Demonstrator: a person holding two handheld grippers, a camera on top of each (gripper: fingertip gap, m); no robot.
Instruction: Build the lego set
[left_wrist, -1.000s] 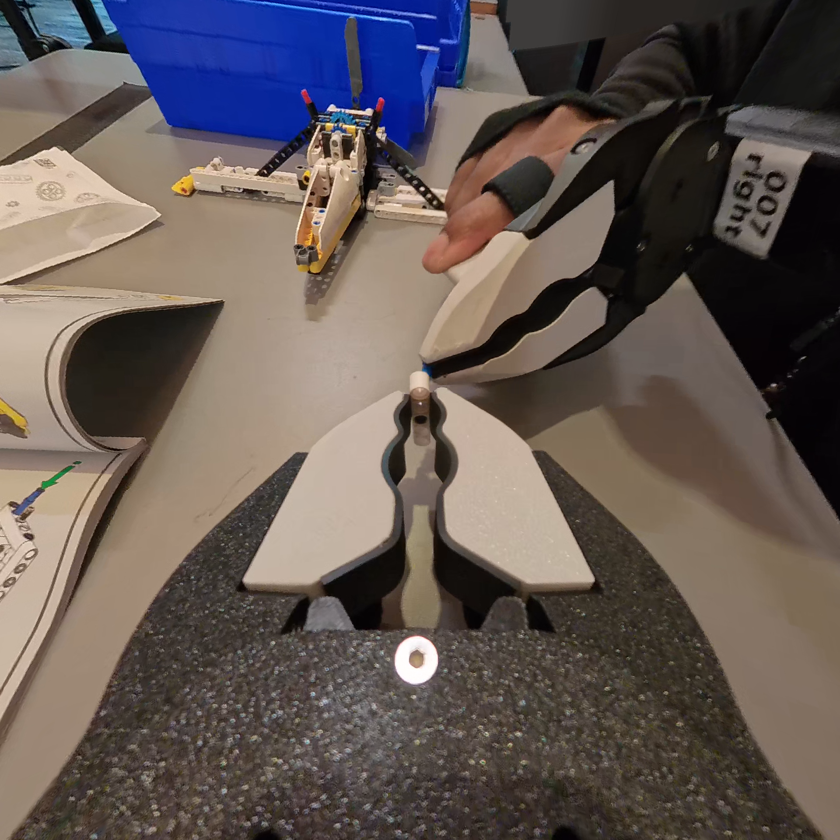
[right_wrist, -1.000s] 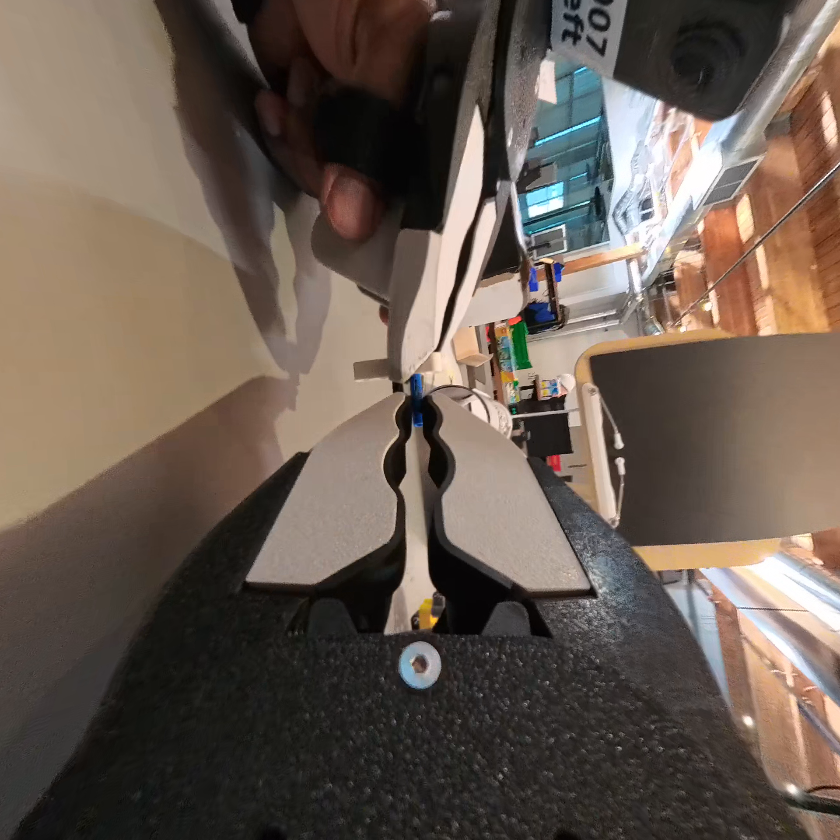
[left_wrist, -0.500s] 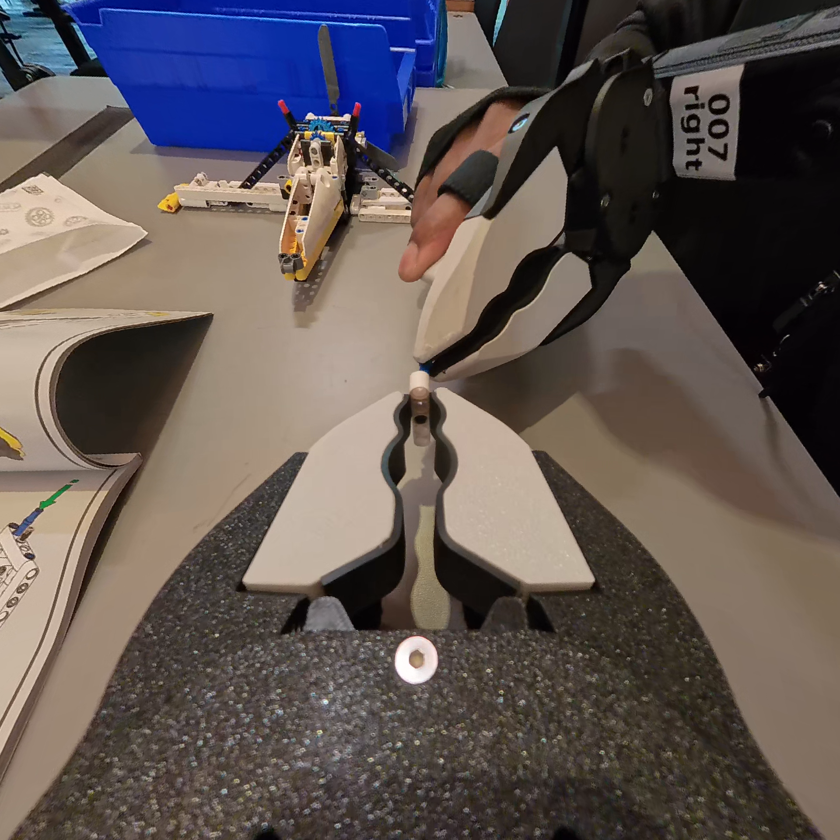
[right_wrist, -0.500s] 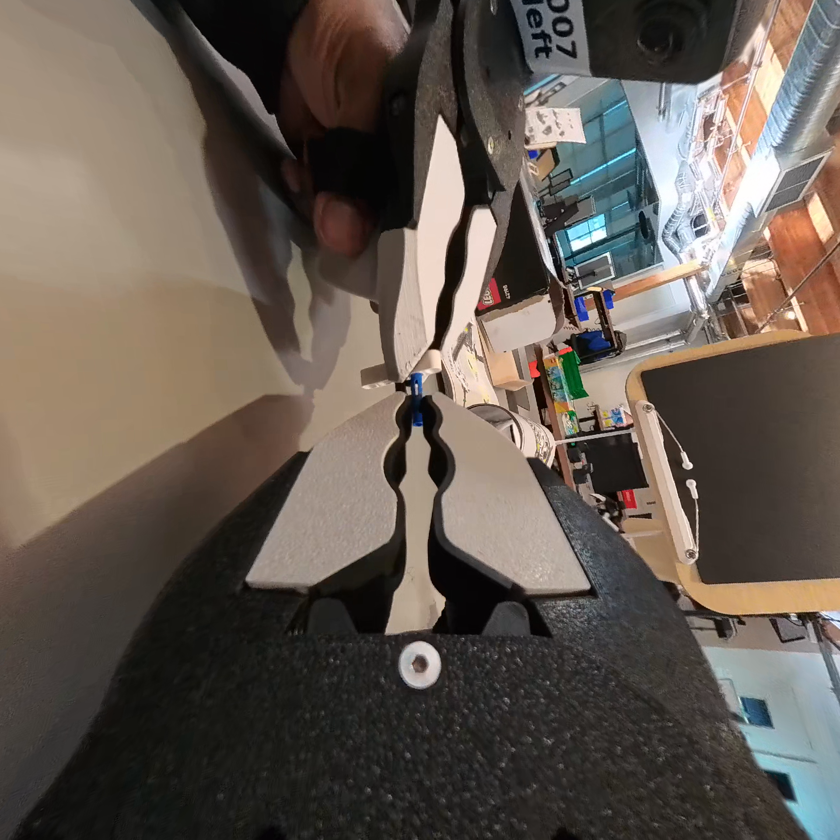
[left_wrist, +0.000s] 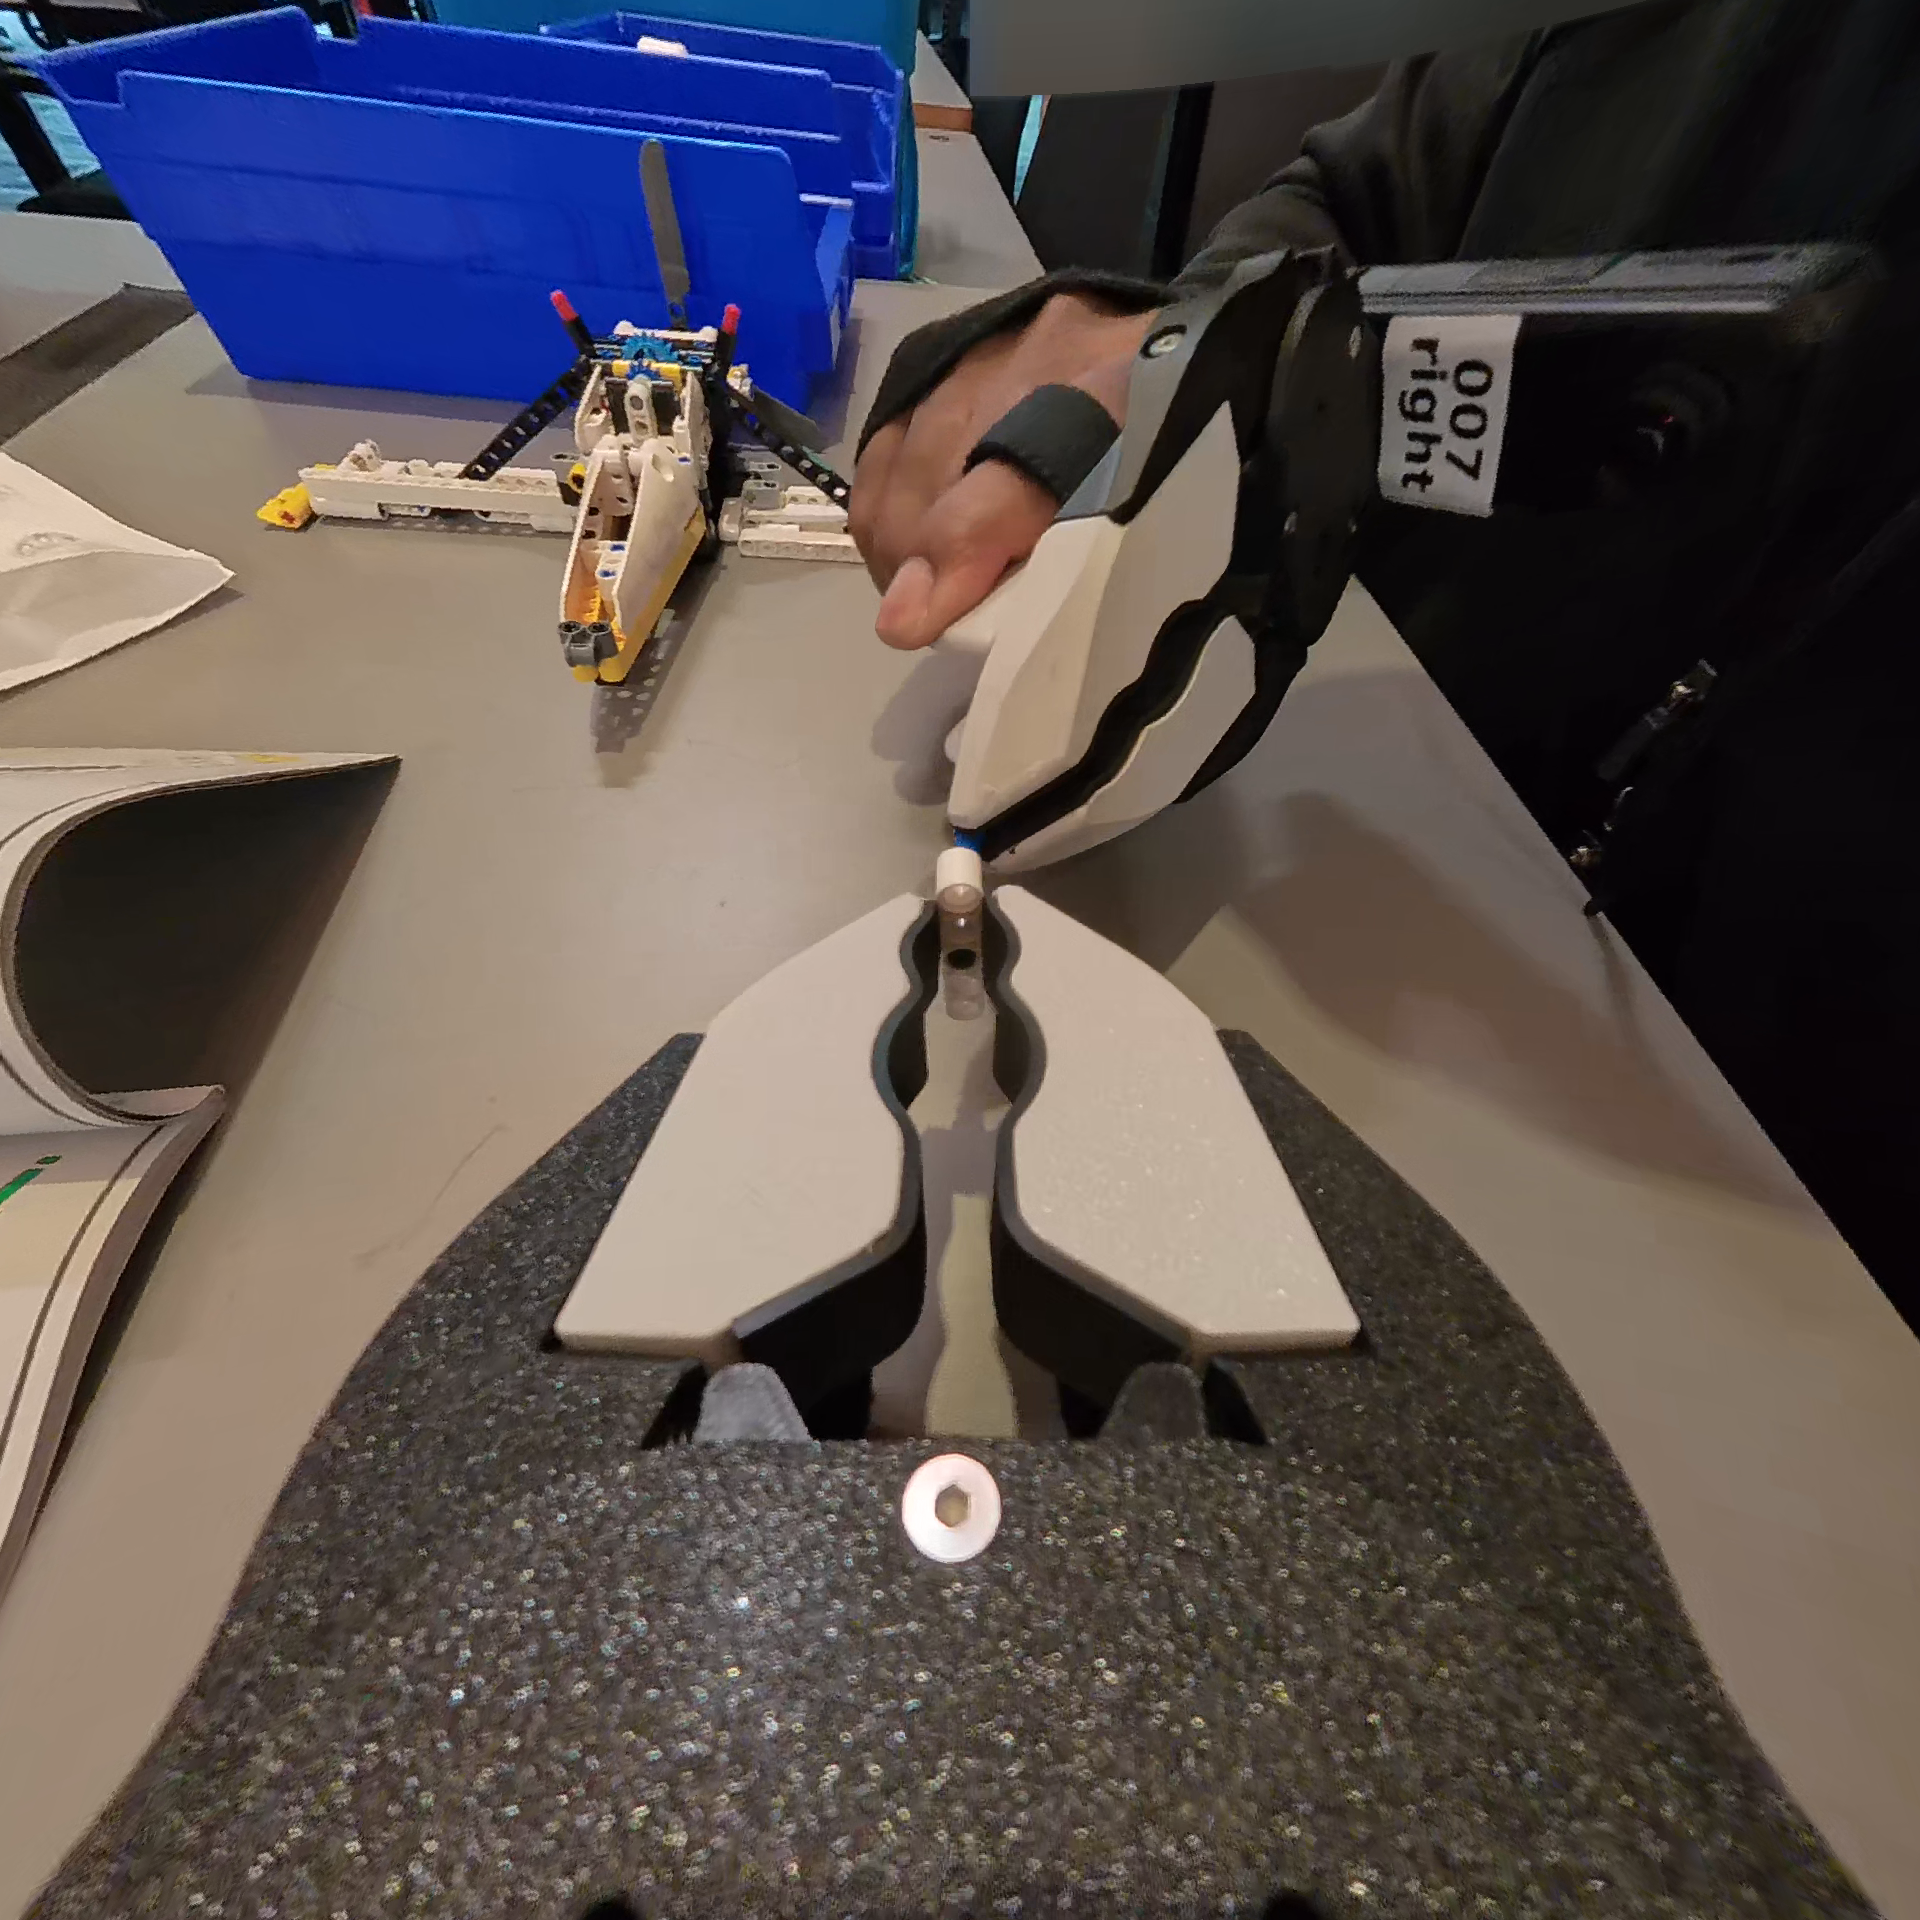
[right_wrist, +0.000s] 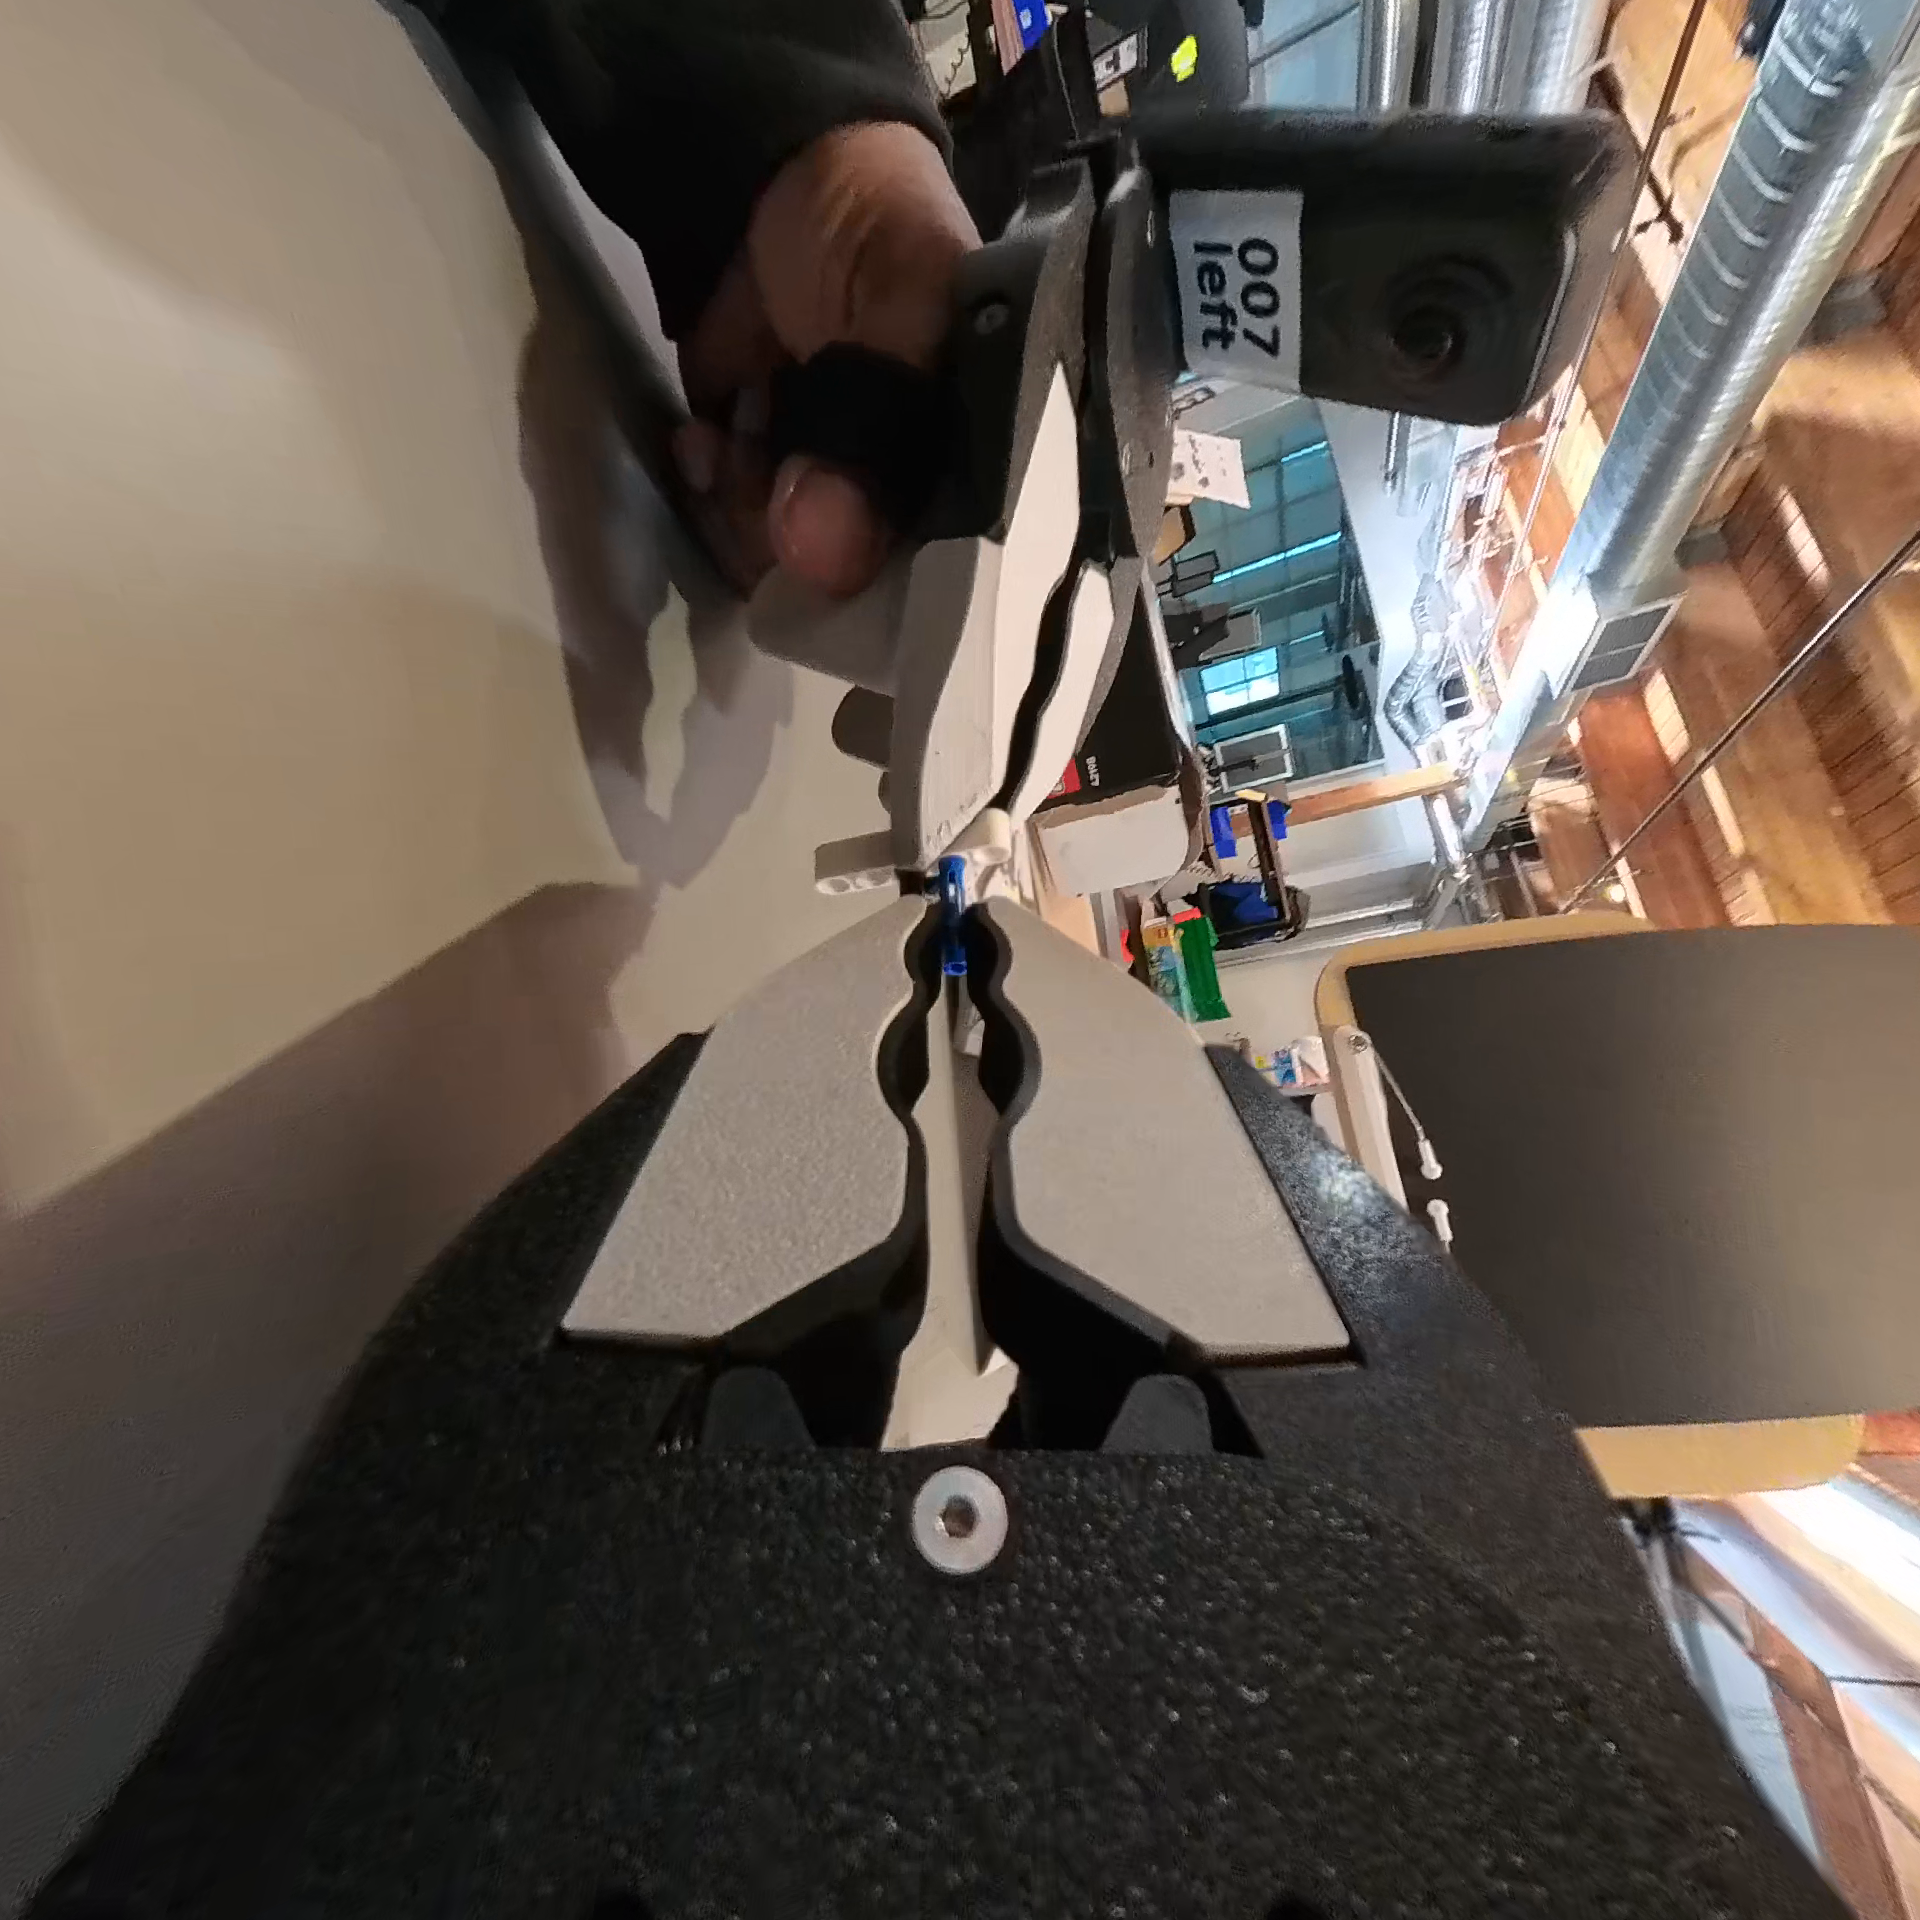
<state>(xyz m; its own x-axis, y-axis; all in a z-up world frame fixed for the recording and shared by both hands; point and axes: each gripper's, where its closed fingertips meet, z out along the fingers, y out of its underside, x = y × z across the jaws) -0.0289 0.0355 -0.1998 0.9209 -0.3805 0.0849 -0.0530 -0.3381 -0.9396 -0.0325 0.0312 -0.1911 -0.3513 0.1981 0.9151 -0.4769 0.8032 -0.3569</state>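
Two hand-held grippers meet tip to tip above a grey table (left_wrist: 1403, 997), each clamped on a small plastic building piece. The left gripper (left_wrist: 958, 914) has its jaws nearly together on a white beam piece (left_wrist: 958, 883) with a round hole through it; the piece is held level with its end poking out past the fingertips, presumably so the end stays free. The right gripper (right_wrist: 951, 920), coming in from about two o'clock in the left wrist view, pinches a small blue pin (right_wrist: 951, 914) between its pads, the pin's front end reaching forward to the white piece, touching it or very nearly. Whether the pin has entered the piece cannot be told. A person's hand (left_wrist: 966, 488) steadies the right gripper from behind. At about eleven o'clock, well apart from the grippers, a partly built white and yellow model (left_wrist: 634, 499) stands on the table in front of blue bins (left_wrist: 468, 239). An open instruction booklet (left_wrist: 94, 935) curls at nine o'clock, within sight for reference
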